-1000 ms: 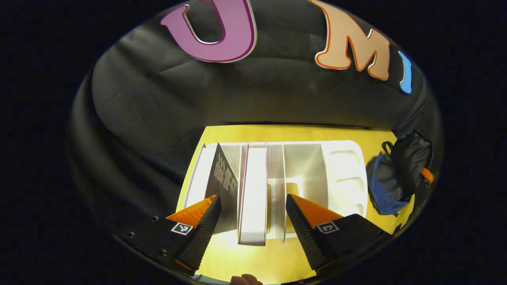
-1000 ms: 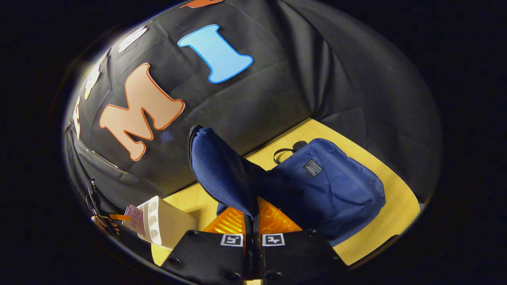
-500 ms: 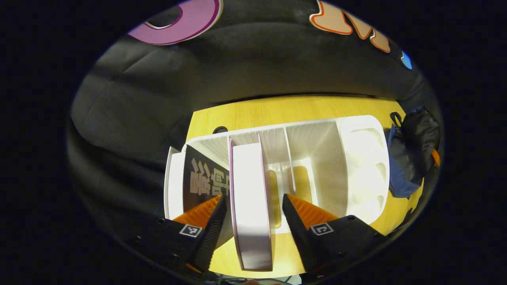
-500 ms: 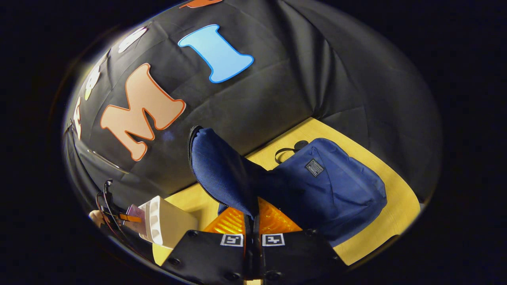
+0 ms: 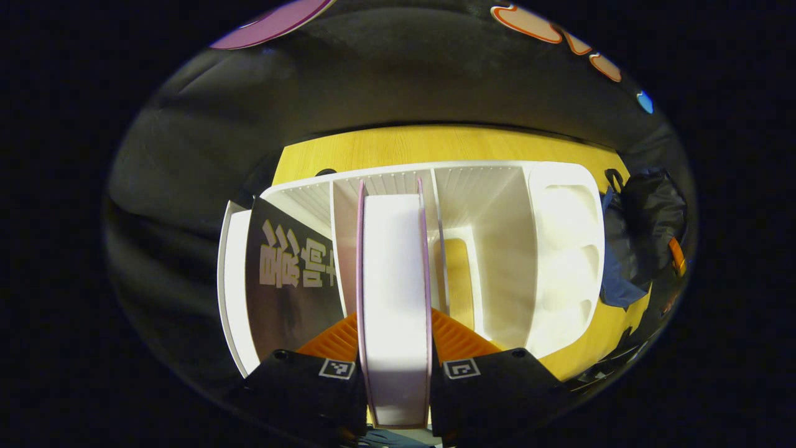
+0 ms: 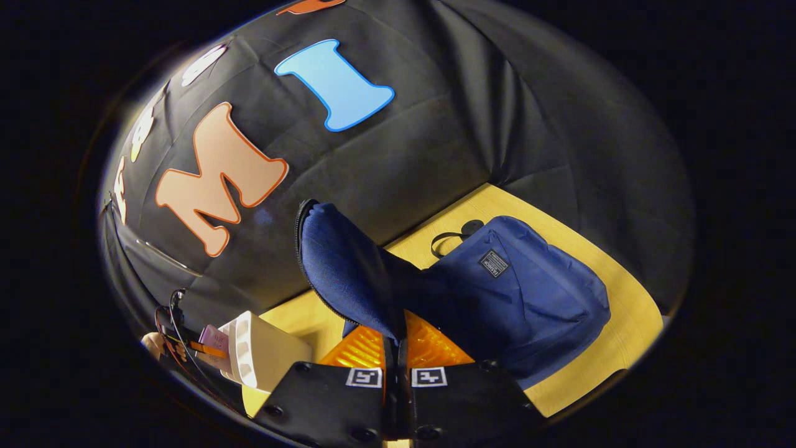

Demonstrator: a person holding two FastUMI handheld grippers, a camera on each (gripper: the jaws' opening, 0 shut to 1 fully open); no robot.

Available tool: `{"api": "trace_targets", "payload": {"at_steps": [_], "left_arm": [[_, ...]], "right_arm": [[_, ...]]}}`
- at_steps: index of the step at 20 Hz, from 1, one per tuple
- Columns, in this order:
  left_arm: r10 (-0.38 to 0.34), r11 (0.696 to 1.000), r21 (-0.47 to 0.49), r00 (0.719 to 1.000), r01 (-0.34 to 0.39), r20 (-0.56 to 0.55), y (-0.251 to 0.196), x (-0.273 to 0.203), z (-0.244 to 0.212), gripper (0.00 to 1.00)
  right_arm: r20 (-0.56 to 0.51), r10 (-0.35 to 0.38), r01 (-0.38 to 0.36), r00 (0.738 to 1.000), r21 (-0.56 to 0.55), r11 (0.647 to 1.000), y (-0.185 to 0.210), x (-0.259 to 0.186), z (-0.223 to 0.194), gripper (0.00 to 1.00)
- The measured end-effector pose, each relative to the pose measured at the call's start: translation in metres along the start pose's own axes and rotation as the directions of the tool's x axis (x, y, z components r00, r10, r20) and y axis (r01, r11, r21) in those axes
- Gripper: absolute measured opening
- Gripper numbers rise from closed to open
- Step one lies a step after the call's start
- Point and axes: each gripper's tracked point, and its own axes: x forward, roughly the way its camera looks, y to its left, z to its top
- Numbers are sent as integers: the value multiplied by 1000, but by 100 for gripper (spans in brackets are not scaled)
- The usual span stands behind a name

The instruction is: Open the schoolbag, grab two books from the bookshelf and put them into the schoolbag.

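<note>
Left gripper (image 5: 394, 339): fingers pressed on both covers of the pink-edged book (image 5: 394, 292), standing upright in the white bookshelf (image 5: 559, 249). Book's long axis runs 6-to-12 from the jaws, page edge up. Dark book (image 5: 289, 280) leans at 9. Schoolbag (image 5: 640, 239) at 3. Right gripper (image 6: 396, 348): pinching the schoolbag flap (image 6: 348, 274), lifted toward 12; schoolbag body (image 6: 528, 298) at 2.

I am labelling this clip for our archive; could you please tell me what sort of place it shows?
Probably a staged recording booth, not a home: a yellow wooden tabletop backed by draped black cloth, holding just a white plastic bookshelf and a blue fabric schoolbag.
</note>
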Motion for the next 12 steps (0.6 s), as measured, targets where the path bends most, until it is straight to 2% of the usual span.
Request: {"api": "trace_targets", "payload": {"at_steps": [4,9,12], "left_arm": [[-45,999,10,997,44,62,-3,-22,9,37],[-82,995,-50,987,90,141,8,-59,22,36],[-127,985,-90,971,147,203,17,-87,28,36]], "right_arm": [[1,-1,1,1000,5,1000,0,1,-2,5],[1,-2,2,1000,-1,1000,0,2,-4,4],[0,-2,2,1000,5,1000,0,2,-4,5]]}}
